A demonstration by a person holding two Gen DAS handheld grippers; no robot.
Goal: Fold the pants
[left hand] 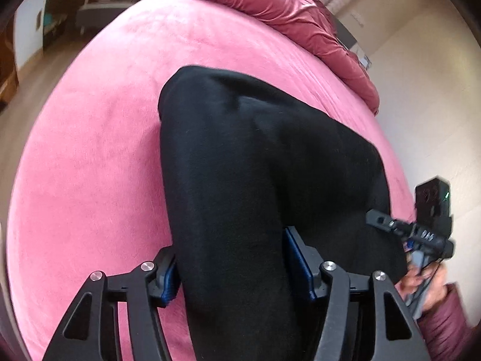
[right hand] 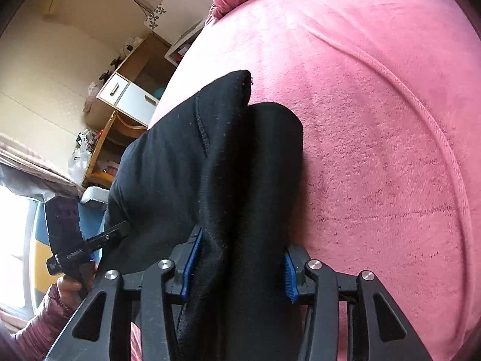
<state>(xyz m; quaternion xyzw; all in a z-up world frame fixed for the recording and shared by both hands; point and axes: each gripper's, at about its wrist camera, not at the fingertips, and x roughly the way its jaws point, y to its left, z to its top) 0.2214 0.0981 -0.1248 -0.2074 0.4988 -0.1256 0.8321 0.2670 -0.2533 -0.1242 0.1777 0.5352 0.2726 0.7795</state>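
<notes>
Your left gripper has the black pants running straight between its blue pads; fabric fills the gap and both pads press against it, so it's clamped on the pants. Same on your right gripper: a thick bunched fold of the pants sits between its pads, clenched on it. Ahead of the left gripper the pants stretch out over the pink bed, a broad dark panel with soft creases, edges slightly blurred. Ahead of the right gripper the cloth is doubled, a stitched seam showing on the upper layer and one corner sticking up past the rounded fold. In the left view your right gripper sits off to the right, touching the pants' edge. A rumpled red duvet lies beyond the pants at the bed's far side. Left of the right gripper, past the bed, there's a wooden cabinet with white drawer fronts; contents not readable.
</notes>
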